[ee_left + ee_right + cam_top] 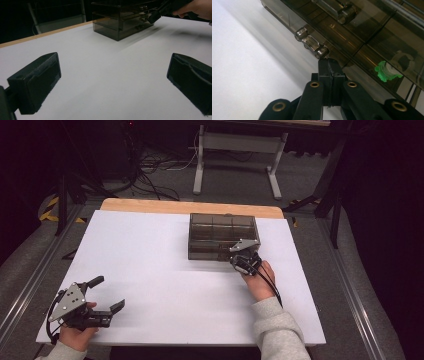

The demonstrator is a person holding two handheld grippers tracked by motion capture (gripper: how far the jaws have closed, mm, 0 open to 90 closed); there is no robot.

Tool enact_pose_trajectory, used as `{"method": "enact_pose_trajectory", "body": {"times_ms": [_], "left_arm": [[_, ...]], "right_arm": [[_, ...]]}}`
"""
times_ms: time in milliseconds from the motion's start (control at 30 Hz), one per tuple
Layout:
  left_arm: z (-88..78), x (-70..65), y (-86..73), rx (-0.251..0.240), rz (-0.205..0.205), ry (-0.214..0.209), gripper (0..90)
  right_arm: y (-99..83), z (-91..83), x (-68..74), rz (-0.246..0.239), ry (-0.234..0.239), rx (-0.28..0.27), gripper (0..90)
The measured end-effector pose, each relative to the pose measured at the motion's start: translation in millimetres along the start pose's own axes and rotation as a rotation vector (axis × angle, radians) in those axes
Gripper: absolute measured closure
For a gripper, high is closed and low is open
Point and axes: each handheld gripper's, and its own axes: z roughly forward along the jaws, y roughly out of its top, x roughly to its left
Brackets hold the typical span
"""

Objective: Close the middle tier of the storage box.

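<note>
Under both my hands lies a wide white table (165, 285). Just ahead of my right gripper (244, 260) sits a smoky, see-through drawer box (222, 236), its front touching or nearly touching my jaw tips. That gripper's jaws are pressed together with nothing between them, their tips right beside a small clear drawer handle (312, 42). Something green (385, 72) shows through a drawer front. Well away from the box, my left gripper (107, 295) rests with jaws spread wide, empty.
</note>
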Motion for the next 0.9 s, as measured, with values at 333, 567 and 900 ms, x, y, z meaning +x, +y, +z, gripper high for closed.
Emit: {"method": "enact_pose_trajectory", "body": {"times_ms": [333,567,900], "left_arm": [[0.5,0.0,-0.1,0.004,0.001,-0.004,0.2],[0.4,-0.1,-0.1,0.003,-0.002,-0.002,0.2],[0.3,0.1,0.0,0.001,0.002,-0.001,0.1]], "right_arm": [[2.4,3.8,-2.2,0.005,-0.024,-0.009,89.7],[4.5,6.9,-3.2,0.017,-0.047,-0.017,89.7],[4.5,7.1,-3.5,0.023,-0.046,-0.015,89.8]]}}
